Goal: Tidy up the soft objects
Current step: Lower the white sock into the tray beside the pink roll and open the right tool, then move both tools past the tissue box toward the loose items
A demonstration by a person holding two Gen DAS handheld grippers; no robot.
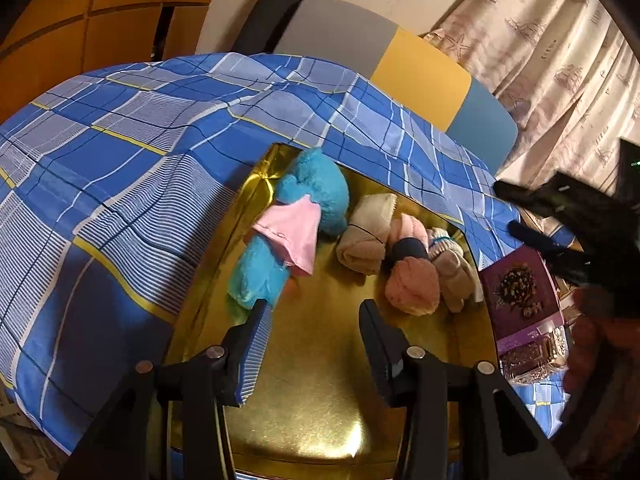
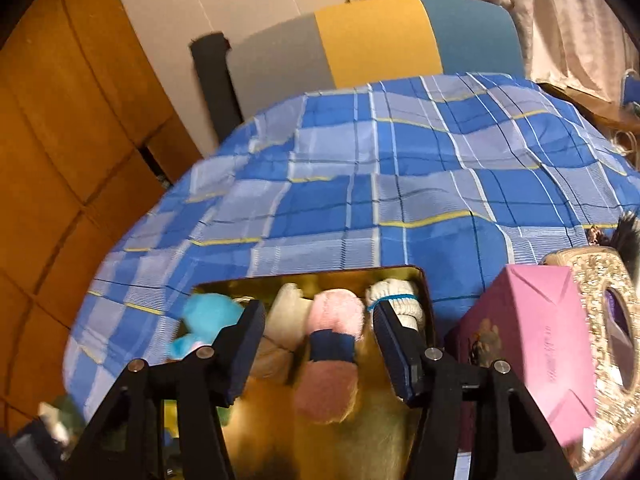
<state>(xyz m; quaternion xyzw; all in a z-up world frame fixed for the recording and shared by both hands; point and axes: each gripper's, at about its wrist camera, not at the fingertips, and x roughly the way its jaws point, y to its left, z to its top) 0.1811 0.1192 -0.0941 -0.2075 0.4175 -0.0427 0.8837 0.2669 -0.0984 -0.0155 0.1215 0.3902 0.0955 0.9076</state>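
While both hand-held grippers are hovering over it, a shallow gold metal tray [image 1: 320,400] is lying on a blue plaid bedsheet [image 1: 120,160]. Already sitting inside the tray are a turquoise plush toy [image 1: 312,196] in pink cloth, a rolled beige sock [image 1: 366,236], a rolled pink fuzzy sock [image 2: 334,356] with a navy band, and a cream sock bundle [image 2: 400,300]. The left hand-held gripper [image 1: 314,322] is standing open and empty; the right hand-held gripper [image 2: 318,330] is standing open astride the pink sock, not pressing it. Sorting is looking nearly finished.

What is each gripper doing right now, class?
Left gripper: open, holding nothing, over the tray.
Right gripper: open, holding nothing, above the pink sock.
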